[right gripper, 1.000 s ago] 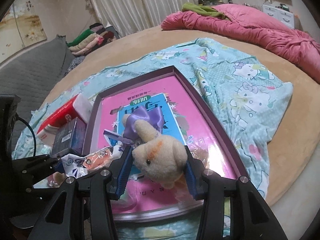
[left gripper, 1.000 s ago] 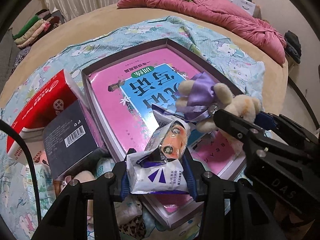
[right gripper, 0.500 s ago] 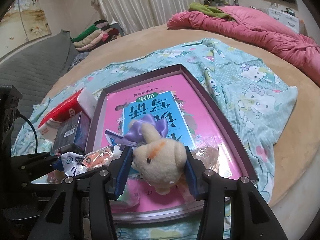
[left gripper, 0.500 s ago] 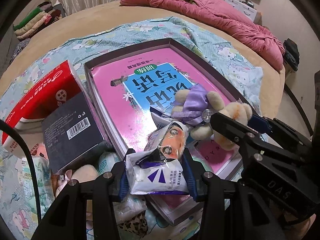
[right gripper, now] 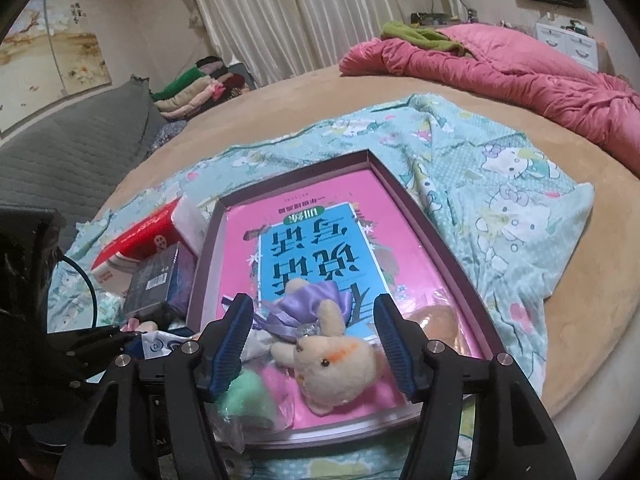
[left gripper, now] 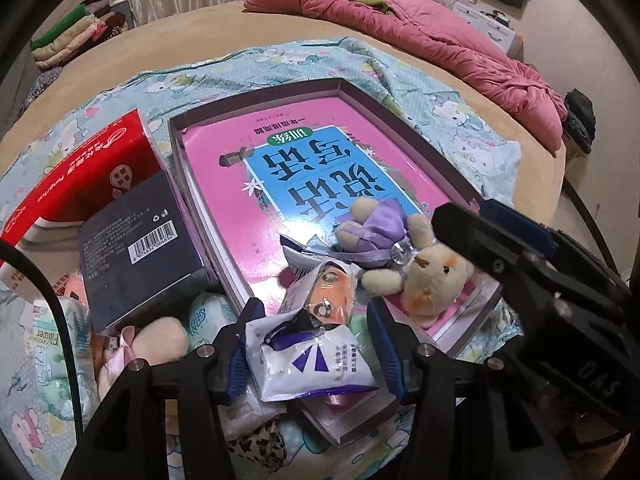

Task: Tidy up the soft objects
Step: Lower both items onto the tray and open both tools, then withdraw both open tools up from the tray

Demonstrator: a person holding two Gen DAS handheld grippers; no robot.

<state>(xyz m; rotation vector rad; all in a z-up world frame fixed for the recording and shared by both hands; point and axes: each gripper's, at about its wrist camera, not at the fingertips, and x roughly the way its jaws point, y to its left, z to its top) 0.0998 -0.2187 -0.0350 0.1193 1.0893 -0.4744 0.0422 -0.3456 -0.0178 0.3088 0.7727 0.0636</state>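
A beige plush rabbit with a purple bow (right gripper: 336,360) lies on the pink book inside the shallow purple-rimmed box (right gripper: 436,236). My right gripper (right gripper: 314,346) is open, its blue pads standing on either side of the rabbit and apart from it. The rabbit also shows in the left wrist view (left gripper: 424,276). My left gripper (left gripper: 316,348) is open around a white and purple packet with a cartoon face (left gripper: 316,344), which rests at the box's near corner. The left pad is near or touching the packet; the right pad is apart from it.
A red tissue pack (left gripper: 84,184) and a dark box with a barcode (left gripper: 136,240) lie left of the purple-rimmed box. Wet-wipe packs (left gripper: 48,336) and small plush items (left gripper: 160,340) sit near left. A Hello Kitty cloth (right gripper: 500,200) covers the bed; a pink quilt (right gripper: 500,68) lies behind.
Both grippers have opened. The right one let go of the rabbit, which now lies on the book. The left one loosened off the packet. Both pulled back slightly.
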